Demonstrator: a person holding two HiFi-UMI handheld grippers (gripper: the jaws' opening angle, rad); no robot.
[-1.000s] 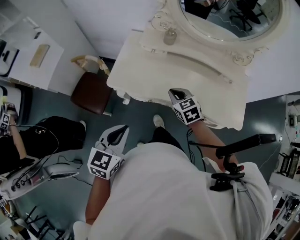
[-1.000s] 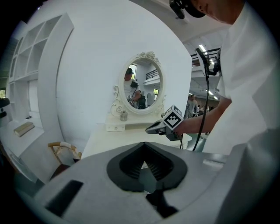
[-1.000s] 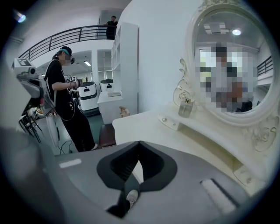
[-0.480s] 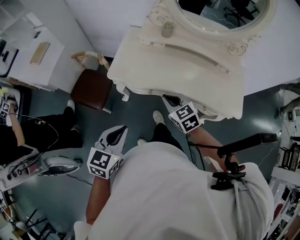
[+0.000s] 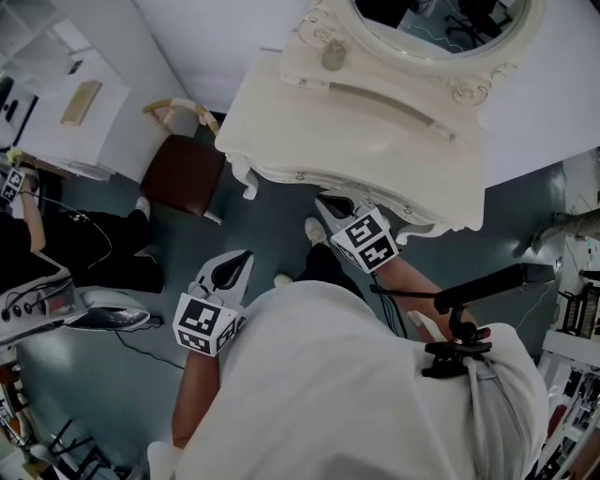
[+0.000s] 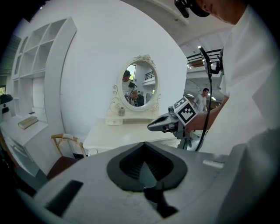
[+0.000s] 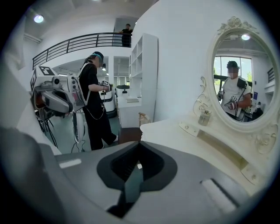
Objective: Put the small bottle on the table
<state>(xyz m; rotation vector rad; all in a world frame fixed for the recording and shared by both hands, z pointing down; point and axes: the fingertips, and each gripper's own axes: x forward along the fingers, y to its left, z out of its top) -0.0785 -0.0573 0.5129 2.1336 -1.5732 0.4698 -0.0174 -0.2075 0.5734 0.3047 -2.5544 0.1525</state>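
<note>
The small bottle [image 5: 330, 54] stands upright on the raised ledge of the white dressing table [image 5: 309, 131], just under the oval mirror; it also shows as the bottle [image 6: 121, 112] and the bottle [image 7: 204, 117] in the two gripper views. My right gripper [image 5: 325, 202] is shut and empty, in front of and below the table's front edge, far from the bottle. My left gripper [image 5: 247, 256] hangs lower and to the left over the floor, shut with nothing in it. The left gripper view shows the right gripper [image 6: 157, 125] from the side.
A brown stool [image 5: 184, 180] with a wooden frame stands left of the table. A white shelf unit [image 5: 67, 112] lines the left wall. A person in black [image 5: 56, 262] stands by equipment at the far left. The oval mirror [image 5: 441, 23] rises behind the table.
My right gripper has drawn back and left from over the table's front edge to just below it. The left gripper has stayed in place.
</note>
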